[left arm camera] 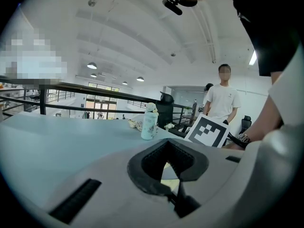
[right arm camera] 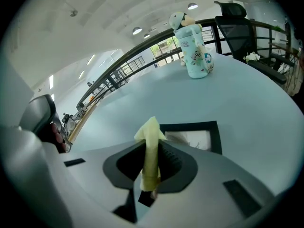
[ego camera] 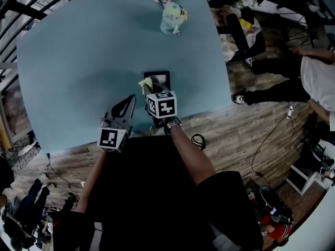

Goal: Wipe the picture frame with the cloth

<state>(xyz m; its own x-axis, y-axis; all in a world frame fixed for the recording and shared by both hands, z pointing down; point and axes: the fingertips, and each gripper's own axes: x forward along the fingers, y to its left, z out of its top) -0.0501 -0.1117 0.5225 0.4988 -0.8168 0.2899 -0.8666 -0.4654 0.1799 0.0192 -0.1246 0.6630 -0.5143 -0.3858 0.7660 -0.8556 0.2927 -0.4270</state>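
The right gripper (right arm camera: 152,148) is clamped on a folded pale-yellow cloth (right arm camera: 151,133), whose tip sticks up just above the near edge of the picture frame (right arm camera: 190,125). The frame is black around a pale picture and lies flat near the front edge of the teal table (ego camera: 78,61). A pale-blue bottle (ego camera: 172,17) stands at the far side. The floor (ego camera: 251,124) is wooden planks. The left gripper (ego camera: 127,102) has its jaws pressed together, empty, and hangs left of the frame.

Grey left gripper (ego camera: 130,101) and right gripper (ego camera: 152,90) carry white, black-patterned marker cubes at centre frame; below, a wristwatch (ego camera: 173,123) and black short sleeve (ego camera: 230,192).
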